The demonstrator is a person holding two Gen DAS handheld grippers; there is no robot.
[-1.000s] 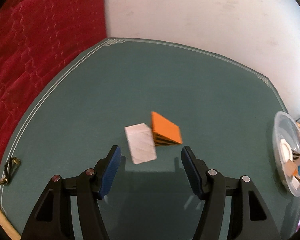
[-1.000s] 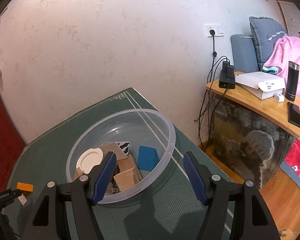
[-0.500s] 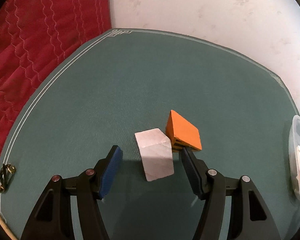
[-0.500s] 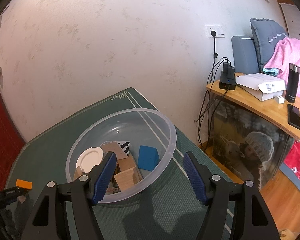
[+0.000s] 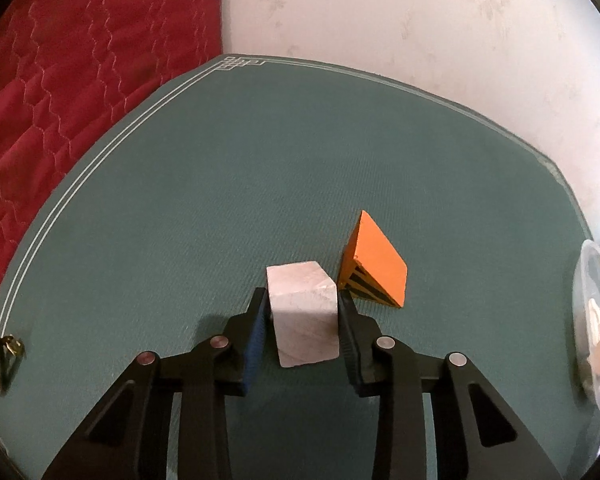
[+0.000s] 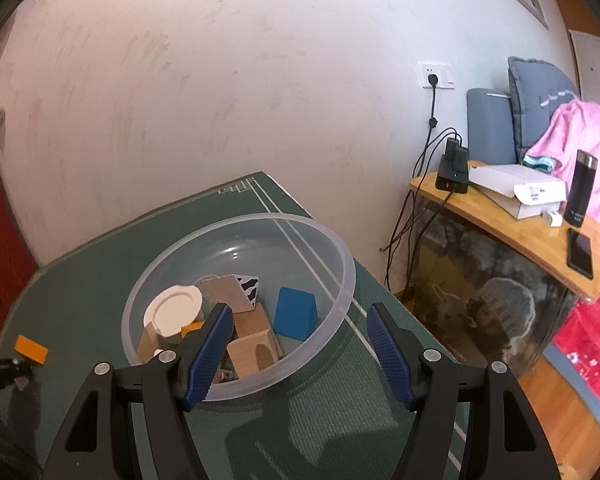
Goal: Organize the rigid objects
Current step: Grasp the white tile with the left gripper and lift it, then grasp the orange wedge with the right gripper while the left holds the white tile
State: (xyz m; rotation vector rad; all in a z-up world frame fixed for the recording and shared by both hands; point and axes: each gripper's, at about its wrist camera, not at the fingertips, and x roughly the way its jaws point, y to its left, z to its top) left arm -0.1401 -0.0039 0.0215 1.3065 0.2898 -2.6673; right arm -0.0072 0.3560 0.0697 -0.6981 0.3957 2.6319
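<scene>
In the left wrist view my left gripper (image 5: pixel 302 312) is shut on a white block (image 5: pixel 304 312) that rests on the green mat (image 5: pixel 204 200). An orange block with black stripes (image 5: pixel 374 260) lies just right of it, close to the right finger. It also shows small in the right wrist view (image 6: pixel 31 348). My right gripper (image 6: pixel 300 344) is open and empty, hovering over the near rim of a clear plastic bowl (image 6: pixel 332 240). The bowl holds a blue block (image 6: pixel 296 318), wooden blocks (image 6: pixel 252 344), a white lid (image 6: pixel 174 312) and a zebra-patterned piece (image 6: pixel 248 284).
The bowl's edge shows at the far right of the left wrist view (image 5: pixel 592 320). A metal clip (image 5: pixel 2 360) lies at the mat's left edge. A red quilt (image 5: pixel 60 80) lies left of the table. A wooden side table (image 6: pixel 520 220) with chargers, a box and a bottle stands to the right.
My left gripper moved forward around the white block and closed on it. The orange block now sits to the right of the fingers. The right gripper has hardly moved.
</scene>
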